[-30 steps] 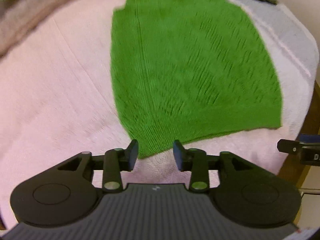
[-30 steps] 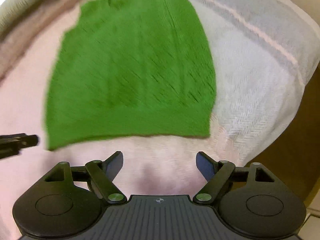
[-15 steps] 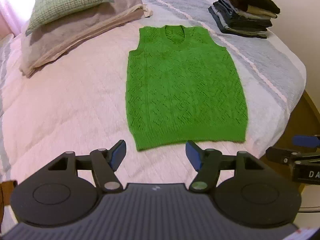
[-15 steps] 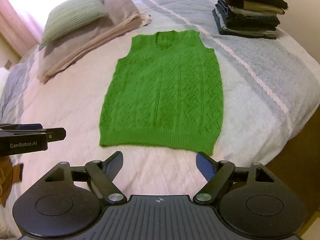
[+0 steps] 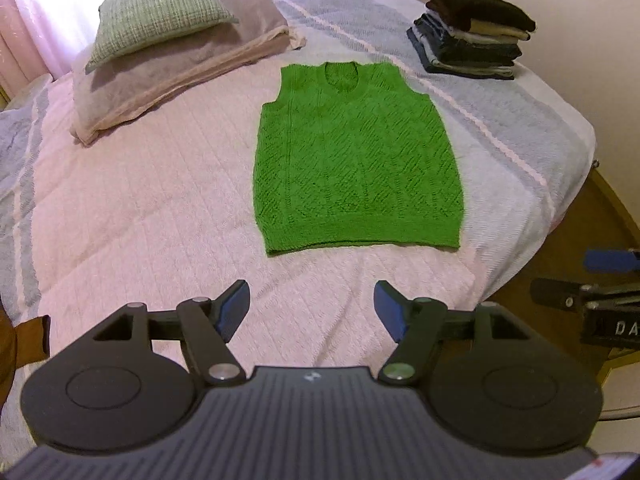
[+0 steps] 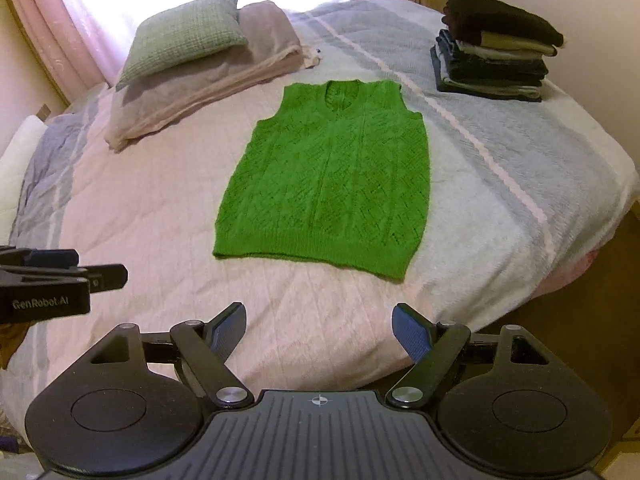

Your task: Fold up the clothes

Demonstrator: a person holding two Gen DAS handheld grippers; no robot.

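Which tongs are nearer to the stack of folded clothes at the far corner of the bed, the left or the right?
The right tongs, though only slightly. Both hang open over the near bed edge, short of the green knitted vest; the stack of folded clothes lies far beyond, to the right. The left tongs are further left.

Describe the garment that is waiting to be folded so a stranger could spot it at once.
Start at the bed. In the middle of it, between the pillows and the stack of folded dark clothes, a knitted vest lies spread flat. It alone is bright green, sleeveless and unfolded.
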